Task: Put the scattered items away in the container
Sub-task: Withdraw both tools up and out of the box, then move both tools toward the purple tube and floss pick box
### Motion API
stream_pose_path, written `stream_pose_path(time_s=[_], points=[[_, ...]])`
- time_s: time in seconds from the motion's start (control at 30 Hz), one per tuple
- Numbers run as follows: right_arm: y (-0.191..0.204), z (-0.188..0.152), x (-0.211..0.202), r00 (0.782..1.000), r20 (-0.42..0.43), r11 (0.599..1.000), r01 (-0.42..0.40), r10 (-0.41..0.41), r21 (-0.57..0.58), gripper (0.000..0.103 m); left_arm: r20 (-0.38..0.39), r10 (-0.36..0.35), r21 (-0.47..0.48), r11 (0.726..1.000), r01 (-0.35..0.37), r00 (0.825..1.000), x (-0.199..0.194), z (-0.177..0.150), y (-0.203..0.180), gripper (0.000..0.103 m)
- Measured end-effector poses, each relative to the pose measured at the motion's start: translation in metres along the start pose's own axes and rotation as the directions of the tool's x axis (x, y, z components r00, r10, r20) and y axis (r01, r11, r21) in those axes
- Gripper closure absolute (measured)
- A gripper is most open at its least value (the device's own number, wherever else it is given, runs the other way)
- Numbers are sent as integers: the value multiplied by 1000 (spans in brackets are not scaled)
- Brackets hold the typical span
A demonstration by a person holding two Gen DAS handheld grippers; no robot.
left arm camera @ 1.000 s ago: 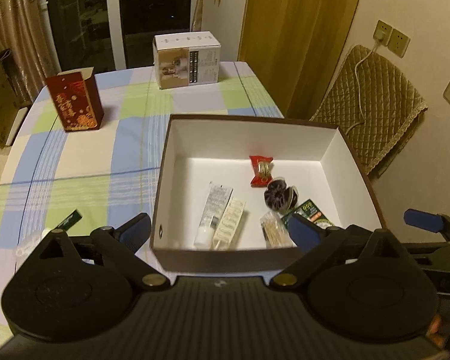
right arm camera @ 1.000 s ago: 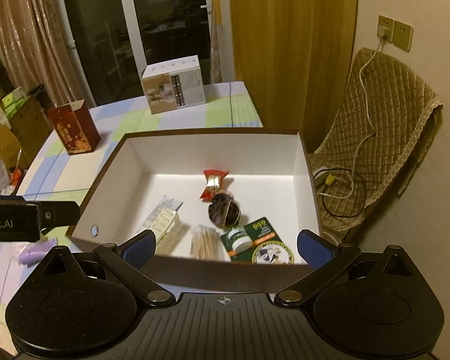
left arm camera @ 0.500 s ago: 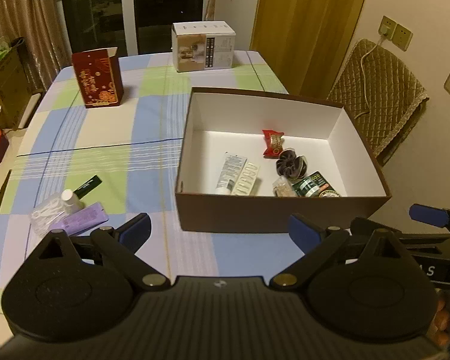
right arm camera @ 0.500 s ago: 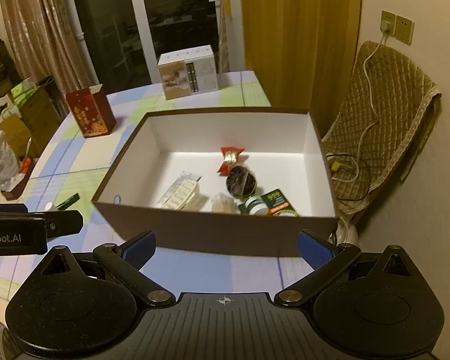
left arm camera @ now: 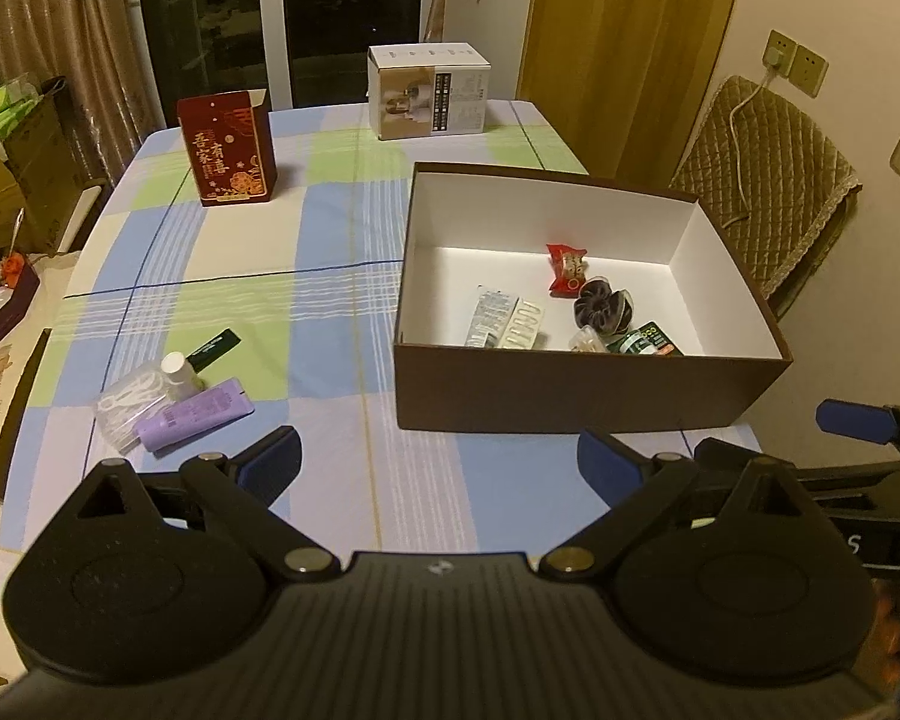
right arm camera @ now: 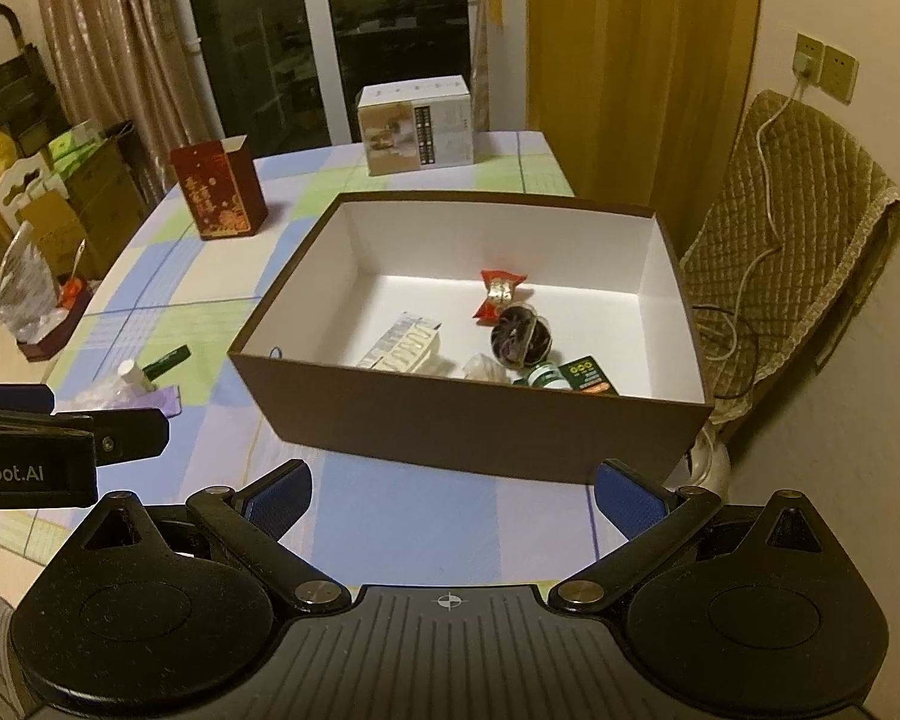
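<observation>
Both tongs empty, short of the box

My left tongs (left arm camera: 438,462) and right tongs (right arm camera: 453,495) gaped wide, holding nothing. The box (left arm camera: 588,387) sat just ahead, its near wall hiding part of its contents. The purple tube (left arm camera: 195,414) lay ahead-left, long axis slanting up-right, half covering a clear packet (left arm camera: 127,402).

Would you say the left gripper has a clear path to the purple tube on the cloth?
Probably yes. The left gripper is open and empty, and the purple tube lies uncovered just ahead to its left, beside a clear packet. Nothing stands between them; the box is off to the right.
</observation>
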State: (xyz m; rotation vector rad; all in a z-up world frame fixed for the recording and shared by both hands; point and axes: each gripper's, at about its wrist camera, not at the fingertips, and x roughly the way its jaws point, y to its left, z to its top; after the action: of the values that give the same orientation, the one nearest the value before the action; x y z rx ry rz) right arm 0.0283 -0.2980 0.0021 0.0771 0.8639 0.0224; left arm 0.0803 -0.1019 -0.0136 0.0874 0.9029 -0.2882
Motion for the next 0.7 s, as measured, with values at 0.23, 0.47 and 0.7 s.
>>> stream_pose_path(time_s=[0.23,0.47,0.7], points=[[8,-6,-1,1000,-11,1000,-17,16,-12,0,6,9,0,1000,-9,1000,-7,-7,4,5],[20,-12,2,999,-26,999,-36,35,-32,0,1,21,-2,1000,-21,1000,-10,-15,11,5],[30,-17,13,997,-49,997,-62,60,-38,0,-13,43,-22,999,-43,999,-9,-24,28,5]])
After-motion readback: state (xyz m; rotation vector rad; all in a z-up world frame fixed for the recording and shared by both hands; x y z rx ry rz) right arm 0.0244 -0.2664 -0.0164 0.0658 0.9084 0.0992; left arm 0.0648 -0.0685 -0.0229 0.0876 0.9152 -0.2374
